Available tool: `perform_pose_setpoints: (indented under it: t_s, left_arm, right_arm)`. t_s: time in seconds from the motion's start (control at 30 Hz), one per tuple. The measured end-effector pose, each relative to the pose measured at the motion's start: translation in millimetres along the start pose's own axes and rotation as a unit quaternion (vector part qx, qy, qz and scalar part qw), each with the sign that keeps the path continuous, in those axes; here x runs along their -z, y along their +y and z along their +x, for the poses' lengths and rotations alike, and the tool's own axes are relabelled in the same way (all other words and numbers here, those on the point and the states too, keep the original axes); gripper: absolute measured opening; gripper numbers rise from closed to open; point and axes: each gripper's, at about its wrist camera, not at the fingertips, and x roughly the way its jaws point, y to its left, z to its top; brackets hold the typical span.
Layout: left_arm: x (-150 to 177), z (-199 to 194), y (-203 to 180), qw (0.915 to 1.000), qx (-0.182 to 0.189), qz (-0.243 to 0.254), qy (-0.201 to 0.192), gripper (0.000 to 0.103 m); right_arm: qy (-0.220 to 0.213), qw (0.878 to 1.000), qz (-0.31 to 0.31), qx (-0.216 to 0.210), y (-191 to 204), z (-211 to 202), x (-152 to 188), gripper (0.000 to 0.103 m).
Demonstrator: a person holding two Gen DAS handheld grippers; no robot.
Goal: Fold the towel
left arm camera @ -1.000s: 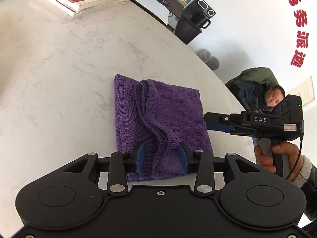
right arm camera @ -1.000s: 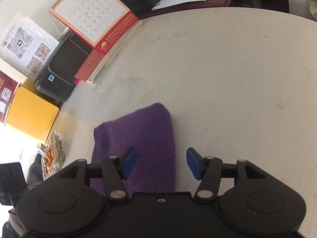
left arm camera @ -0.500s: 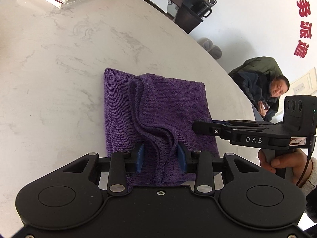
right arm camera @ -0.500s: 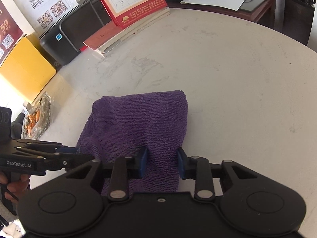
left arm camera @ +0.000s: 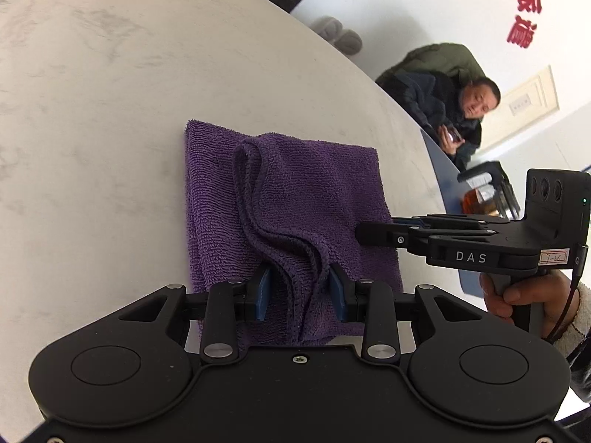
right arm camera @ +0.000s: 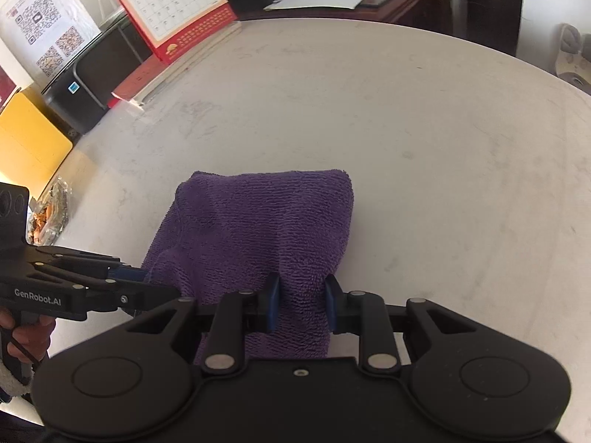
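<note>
Both grippers have closed in: the left gripper [left arm camera: 300, 289] and right gripper [right arm camera: 301, 301] each have jaws clamped on towel [left arm camera: 295, 199] folds, low centre, on the worktop [left arm camera: 92, 129].

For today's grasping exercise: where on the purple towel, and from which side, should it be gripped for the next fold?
Grip the purple towel at its near edge, coming in low from the person's side. There the layers bunch into a raised ridge that fits between two fingers; elsewhere it lies flat on the table. The left hand-held gripper and right hand-held gripper already straddle that edge.
</note>
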Motion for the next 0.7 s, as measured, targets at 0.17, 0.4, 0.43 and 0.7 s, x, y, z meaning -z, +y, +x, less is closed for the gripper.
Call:
perform_pose_setpoints:
  t_s: [0.17,0.4,0.43,0.7]
  left_arm:
    - [2,25,-25,0.9992,0.011,0.027,0.026,0.032]
    - [14,24,-45,0.9972,0.004,0.055,0.05,0.042]
    - [15,25,-44,0.9973,-0.001,0.052,0.051,0.042]
    - [17,25,-40,0.998,-0.022,0.038,0.045,0.023]
  right_arm:
    - [-0.012,1.0,-0.003,0.005,-17,-21,7,0.03]
    - [-0.03,0.999,-0.007,0.013,-40,-50,18,0.039]
    - [-0.032,0.999,-0.008,0.014,-43,-55,19,0.039]
    - [-0.047,0.986,-0.155,-0.038,-27,-54,-4,0.039]
